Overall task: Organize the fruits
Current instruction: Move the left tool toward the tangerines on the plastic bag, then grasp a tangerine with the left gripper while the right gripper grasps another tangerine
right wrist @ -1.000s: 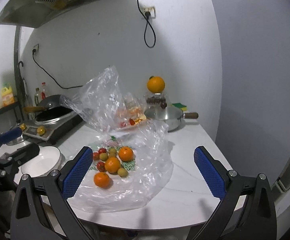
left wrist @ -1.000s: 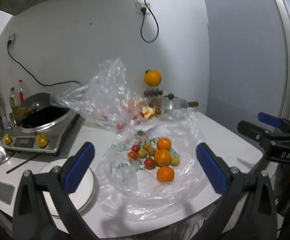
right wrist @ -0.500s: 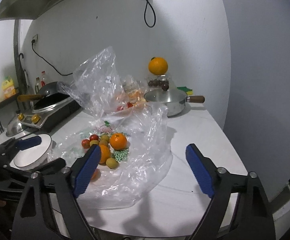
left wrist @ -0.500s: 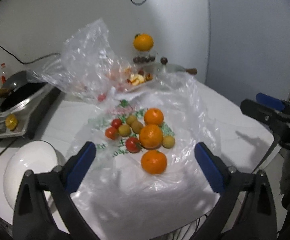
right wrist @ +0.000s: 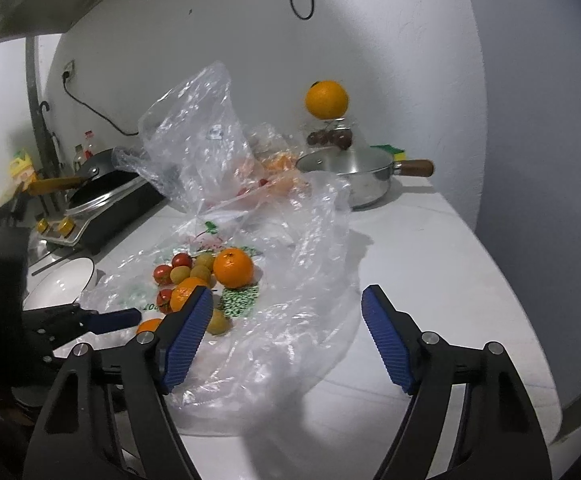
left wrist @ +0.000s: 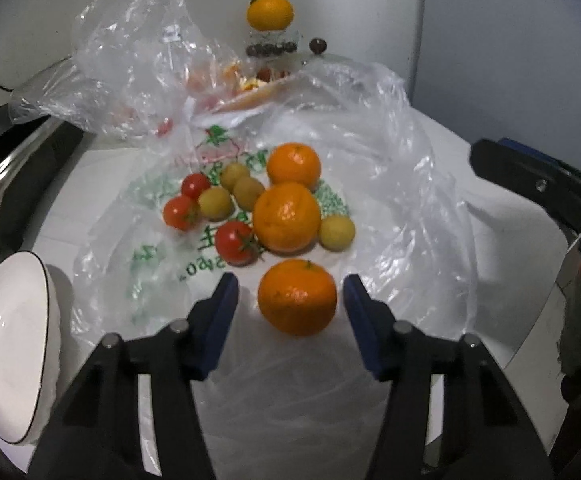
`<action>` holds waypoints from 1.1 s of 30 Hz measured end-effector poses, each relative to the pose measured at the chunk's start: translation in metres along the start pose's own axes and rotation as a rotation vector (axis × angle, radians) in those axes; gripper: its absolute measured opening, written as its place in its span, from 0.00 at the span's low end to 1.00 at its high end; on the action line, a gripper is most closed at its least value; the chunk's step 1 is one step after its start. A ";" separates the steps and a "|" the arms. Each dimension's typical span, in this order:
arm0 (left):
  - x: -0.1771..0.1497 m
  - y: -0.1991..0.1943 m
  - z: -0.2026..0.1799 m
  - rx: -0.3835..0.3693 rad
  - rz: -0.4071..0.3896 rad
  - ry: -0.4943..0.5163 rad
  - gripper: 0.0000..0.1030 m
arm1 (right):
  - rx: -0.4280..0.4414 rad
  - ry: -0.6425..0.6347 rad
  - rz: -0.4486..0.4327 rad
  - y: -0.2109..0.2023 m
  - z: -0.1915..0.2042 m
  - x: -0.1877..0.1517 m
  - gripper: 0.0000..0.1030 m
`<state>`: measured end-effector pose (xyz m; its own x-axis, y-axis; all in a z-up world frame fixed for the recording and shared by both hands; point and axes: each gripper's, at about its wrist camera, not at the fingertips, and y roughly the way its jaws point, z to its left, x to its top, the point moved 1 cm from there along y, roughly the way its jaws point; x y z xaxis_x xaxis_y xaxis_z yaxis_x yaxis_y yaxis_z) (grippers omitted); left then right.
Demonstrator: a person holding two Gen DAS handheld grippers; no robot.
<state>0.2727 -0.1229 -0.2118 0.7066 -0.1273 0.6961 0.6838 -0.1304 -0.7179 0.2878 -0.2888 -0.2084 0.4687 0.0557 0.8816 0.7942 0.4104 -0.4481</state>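
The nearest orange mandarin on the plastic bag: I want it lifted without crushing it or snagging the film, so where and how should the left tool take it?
Grip the round orange mandarin across its widest middle, coming from the near side, level with it. The open left tool already straddles it, and it sits apart from the other fruit on the clear plastic bag.

— What sits between the left tongs (left wrist: pixel 290 300)?

— A round orange mandarin (left wrist: pixel 297 297), flanked by the blue pads, with a gap on each side. It lies on a crumpled clear plastic bag (left wrist: pixel 390 200) spread over the white bench (left wrist: pixel 502 248).

— And beyond it?

— Two more orange mandarins (left wrist: pixel 287 216), three small red tomatoes (left wrist: pixel 234 242) and yellowish round fruits (left wrist: pixel 336 232). A white ceramic bowl (left wrist: pixel 6 360) stands at the left.
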 end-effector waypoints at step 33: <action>-0.014 -0.069 0.100 0.002 -0.147 -0.086 0.41 | 0.013 -0.132 0.204 0.098 0.098 0.004 0.66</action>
<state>0.2341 -0.0137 -0.1724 0.6116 -0.0226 0.7909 0.7814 -0.1398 -0.6082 0.3295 -0.1591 -0.2339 0.5639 0.2569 0.7849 0.6824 0.3904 -0.6180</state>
